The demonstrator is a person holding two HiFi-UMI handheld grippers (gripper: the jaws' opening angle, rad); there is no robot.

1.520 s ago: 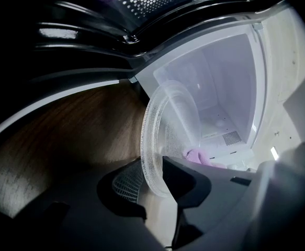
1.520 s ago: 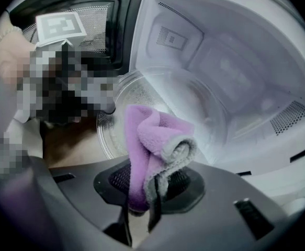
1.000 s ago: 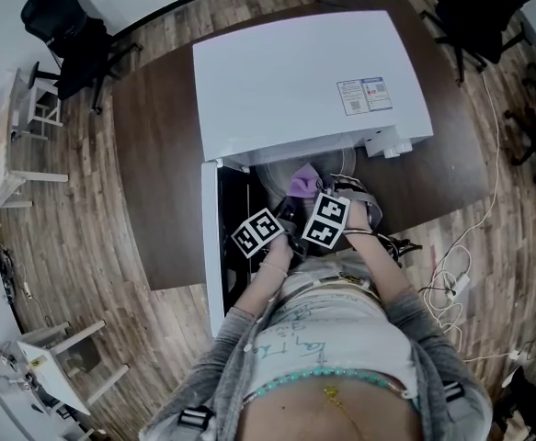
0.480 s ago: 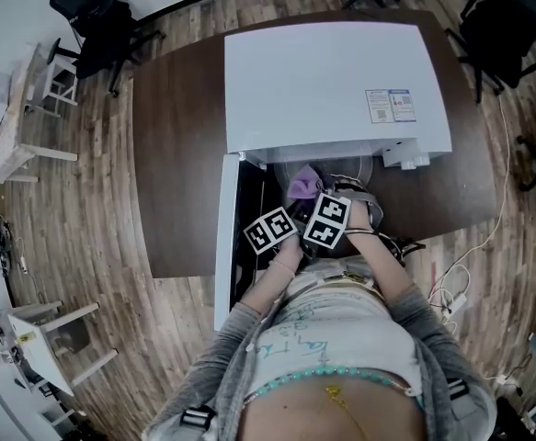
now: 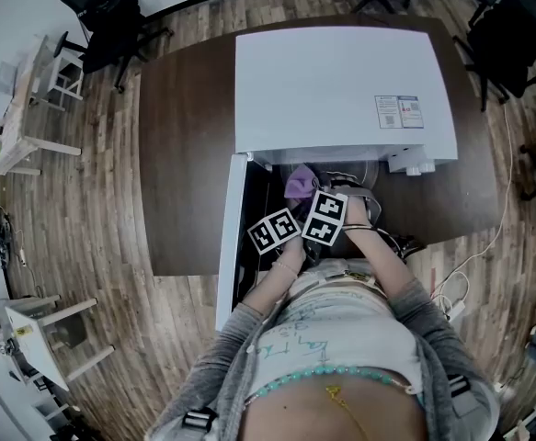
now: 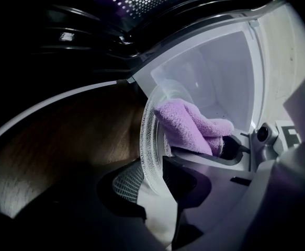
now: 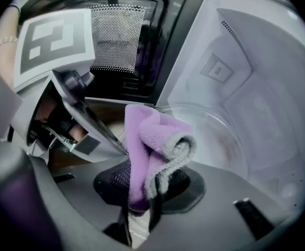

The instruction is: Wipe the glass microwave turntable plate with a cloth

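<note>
Looking down from your head, you have the microwave's open door [image 5: 230, 237] swung out at the far left, edge-on over the dark table [image 5: 185, 154]. The white microwave [image 5: 341, 85] itself sits on that table in front of you.

Just right of the door, your left gripper [image 6: 151, 179] reaches toward the oven's mouth. Its jaws are clamped on the lower rim of the glass turntable plate [image 6: 147, 135], one pad on each face. The plate stands nearly on edge in that grip, held up in front of the white cavity rather than lying flat on its floor.

Further right, the purple cloth [image 6: 191, 127] lies bunched against the plate's far face, touching the glass near its middle.

At the right, your right gripper [image 7: 142, 197] points steeply down, and its jaws are closed on that cloth. The folded cloth rises out of the pinch as a thick roll with a grey edge. Beyond it, in the right gripper view, you can see the plate's clear disc against the cavity wall.
</note>
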